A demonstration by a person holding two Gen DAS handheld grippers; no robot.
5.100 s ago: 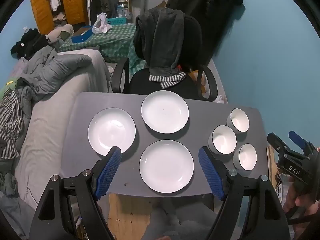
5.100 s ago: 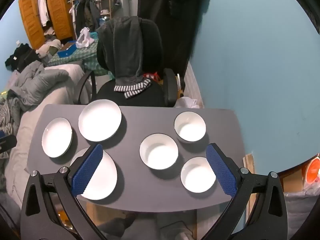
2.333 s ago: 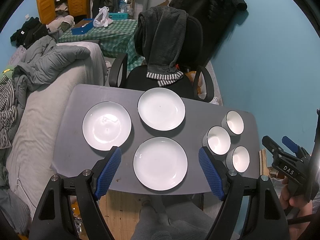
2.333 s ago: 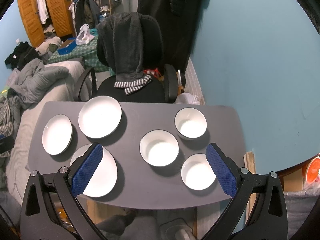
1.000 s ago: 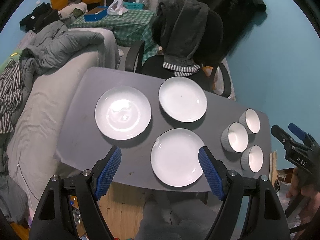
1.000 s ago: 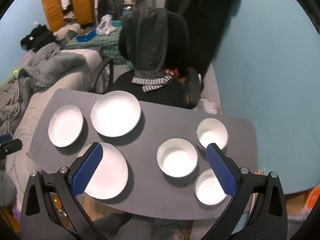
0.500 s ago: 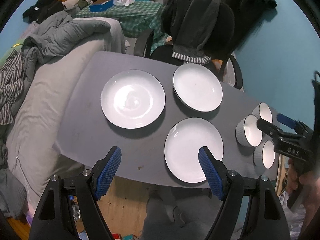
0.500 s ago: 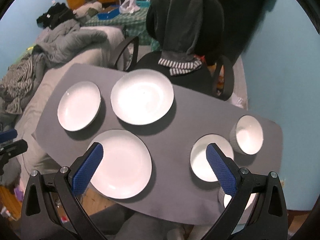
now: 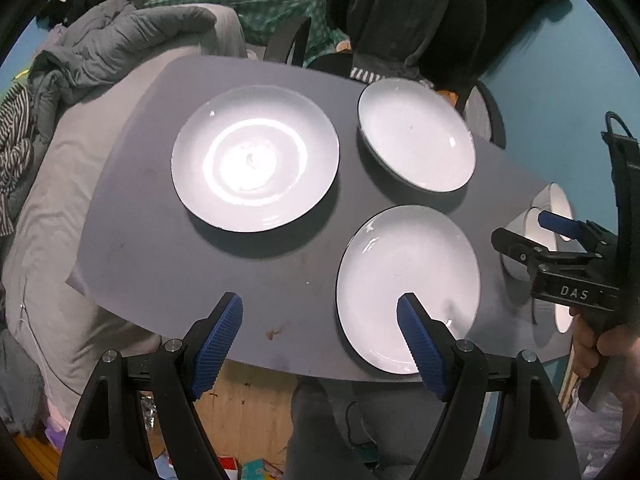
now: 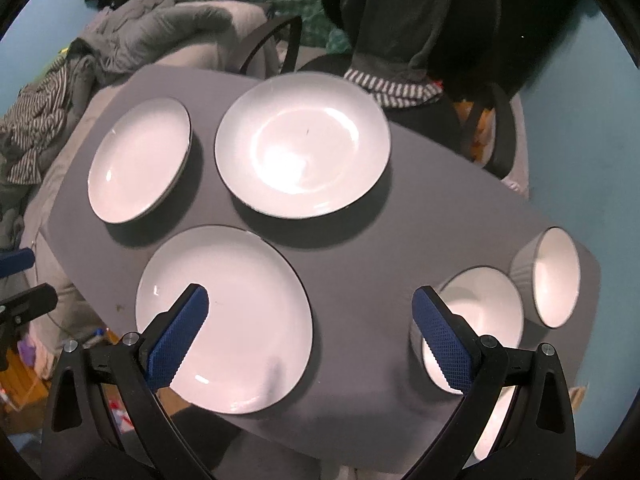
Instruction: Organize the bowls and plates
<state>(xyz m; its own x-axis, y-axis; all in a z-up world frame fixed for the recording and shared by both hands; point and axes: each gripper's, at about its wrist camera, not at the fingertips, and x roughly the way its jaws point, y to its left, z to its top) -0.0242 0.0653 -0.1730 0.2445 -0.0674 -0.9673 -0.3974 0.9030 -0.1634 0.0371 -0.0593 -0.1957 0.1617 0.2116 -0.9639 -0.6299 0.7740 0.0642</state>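
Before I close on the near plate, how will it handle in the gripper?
The near plate looks glazed and glossy, so the pads may slip on it. Its rim is thin and low, so likely only an edge pinch works. It looks rigid, probably ceramic, and could chip against the neighbouring plates.

Plates [image 9: 256,160] white w/ dark rims; bowls [image 10: 556,276] white inside, grey outside. Tabletop [image 9: 168,248] dark grey. Tongs' pads [image 9: 218,344] blue, knurled; frames black. Wall [image 10: 580,120] teal. Scarf [image 10: 394,90] grey-white striped.
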